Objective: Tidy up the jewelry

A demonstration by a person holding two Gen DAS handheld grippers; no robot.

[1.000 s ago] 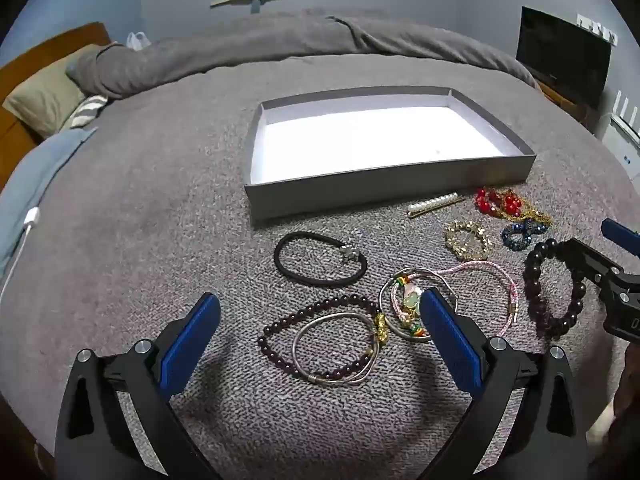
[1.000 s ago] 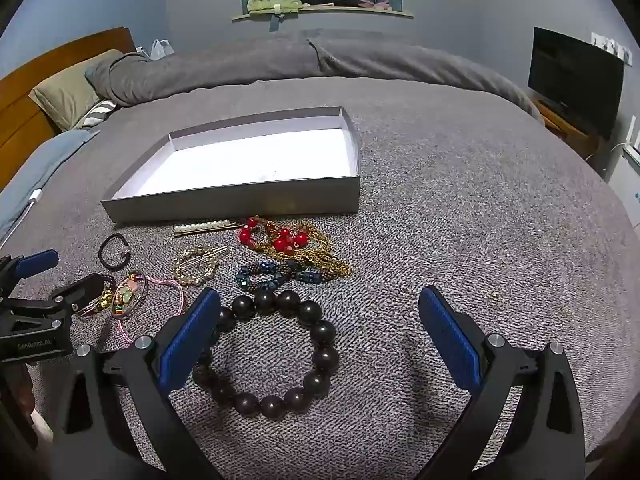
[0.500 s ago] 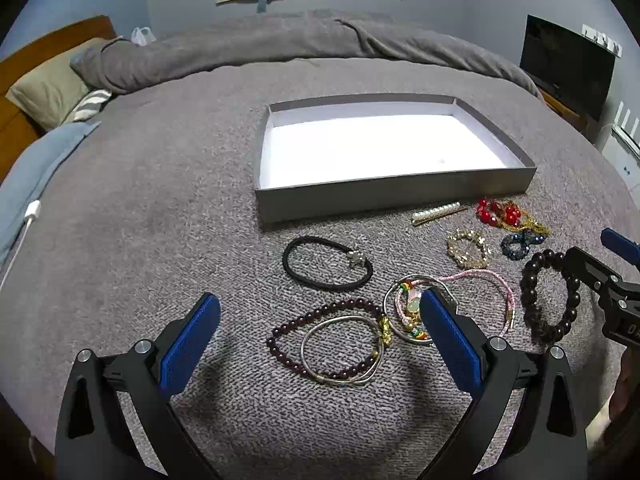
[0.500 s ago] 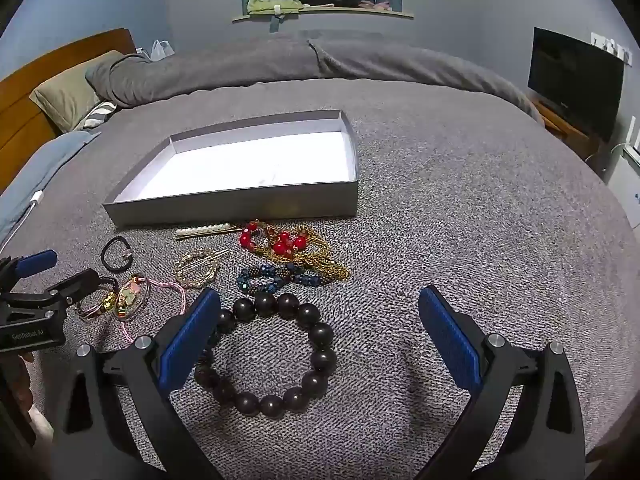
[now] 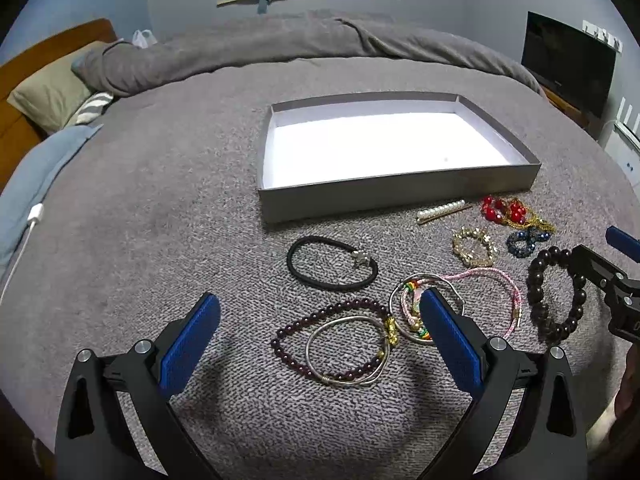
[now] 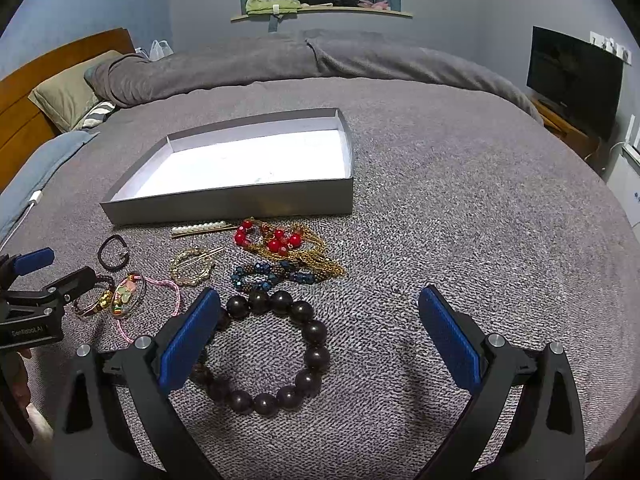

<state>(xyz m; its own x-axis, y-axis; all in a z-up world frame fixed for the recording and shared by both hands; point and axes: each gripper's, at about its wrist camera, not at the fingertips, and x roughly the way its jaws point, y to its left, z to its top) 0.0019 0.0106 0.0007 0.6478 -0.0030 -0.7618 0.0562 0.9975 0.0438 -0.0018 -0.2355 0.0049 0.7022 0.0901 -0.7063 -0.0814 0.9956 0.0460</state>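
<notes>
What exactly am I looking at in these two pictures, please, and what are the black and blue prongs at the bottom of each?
No robot is involved: a person holds a two-finger gripper in each hand, and each gripper carries a fisheye camera looking forward along its fingers. The prongs are those fingers, with blue pads. One picture comes from the left gripper, the other from the right gripper; each also shows at the edge of the other's view.

Both are open and hold nothing.

The surface is a bed with a grey blanket. On it stands an empty grey tray with a white inside. In front of the tray lies loose jewelry: a large dark bead bracelet, a black hair tie, a pearl hair clip, red beads on gold chain, a blue bead bracelet, and a thin silver bangle overlapping a string of small dark red beads.
</notes>
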